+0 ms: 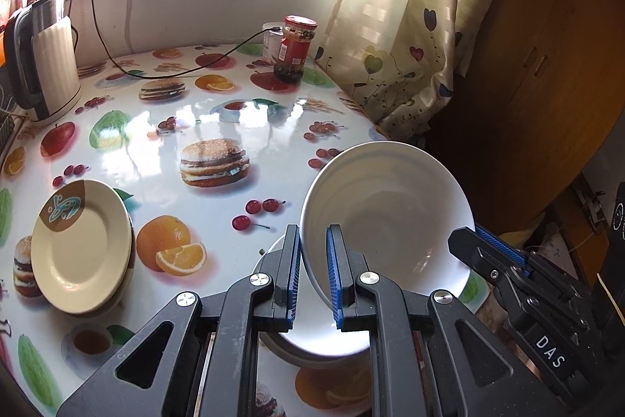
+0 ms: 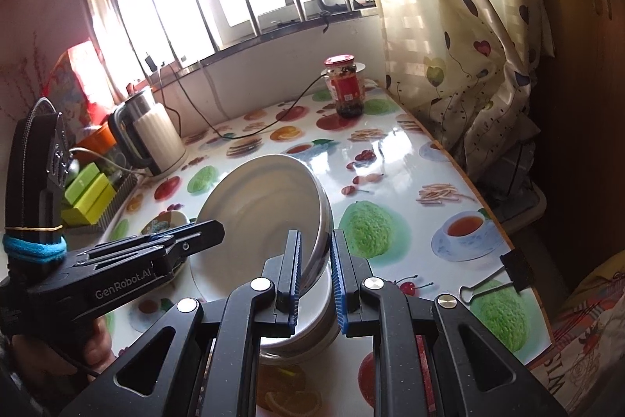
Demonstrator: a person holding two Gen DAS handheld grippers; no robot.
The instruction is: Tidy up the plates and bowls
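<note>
left wrist view first: the left hand-held gripper is clenched on the near rim of a white bowl, one finger outside the wall and one inside. the bowl is tipped up on edge, open side facing the camera, and it sits over a second white bowl that rests flat on the tabletop (the fruit and burger print oilcloth one). the right hand-held gripper comes in from the right of that view and pinches the same tipped bowl on its right rim.

from the right wrist view the right hand-held gripper has its fingers closed on the rim of the tilted bowl, with the lower bowl under it, and the left hand-held gripper grips the opposite rim from the left. so both are grasping the one bowl, near the front edge of the tabletop.

off to the left sits a stack of cream plates with a brown and blue patch on the top one, well apart from the bowls. further back there's an electric kettle on the left and a red-lidded jar by the curtain, with a black cable running across between them. a binder clip is clamped on the right edge of the tabletop.
</note>
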